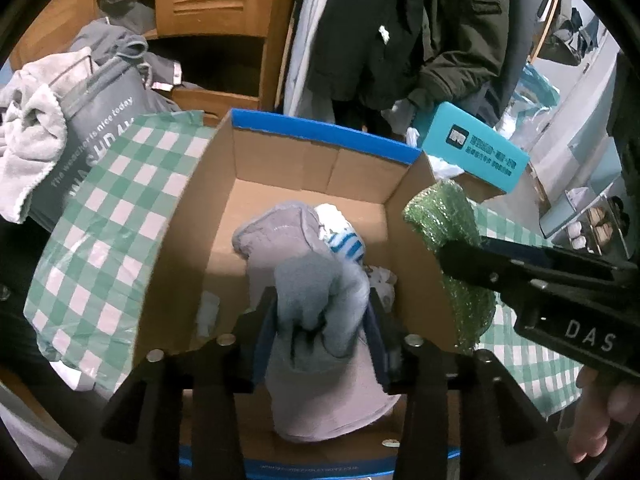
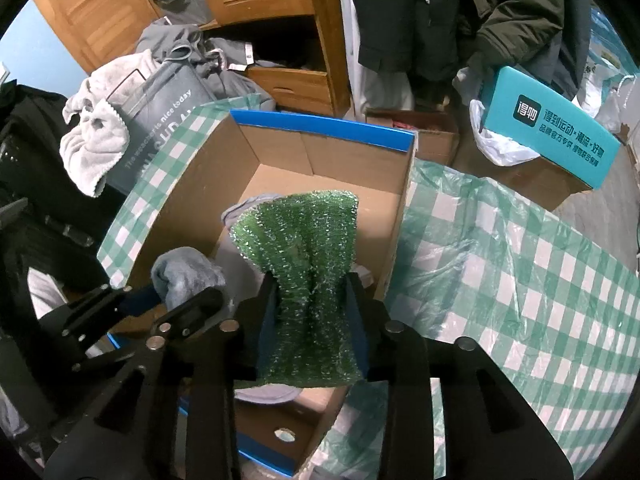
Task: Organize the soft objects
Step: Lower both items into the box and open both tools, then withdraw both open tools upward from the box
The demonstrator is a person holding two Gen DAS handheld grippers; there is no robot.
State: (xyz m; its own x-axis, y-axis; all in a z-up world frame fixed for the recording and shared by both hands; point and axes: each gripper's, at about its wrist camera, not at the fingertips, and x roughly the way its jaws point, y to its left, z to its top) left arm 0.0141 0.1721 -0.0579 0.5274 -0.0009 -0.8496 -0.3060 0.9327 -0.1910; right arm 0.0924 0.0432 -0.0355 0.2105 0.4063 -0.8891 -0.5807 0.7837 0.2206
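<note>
Above the open cardboard box point(image 1: 280, 184), the left tool point(image 1: 324, 312) clenches a grey sock point(image 1: 316, 292); beside it, the right tool point(image 2: 312, 312) grips a green scouring cloth point(image 2: 304, 240).

Brown cardboard box point(image 2: 320, 184) with blue rim tape, sparkly green scrubbing cloth point(image 2: 308, 264) above it, grey cloth point(image 1: 320, 292) and blue-white striped sock point(image 1: 346, 246) inside it, green-and-white checked sheet point(image 2: 500, 264) beneath it, teal carton point(image 2: 548, 132) right of it, white towel point(image 2: 96, 144) left of it
</note>
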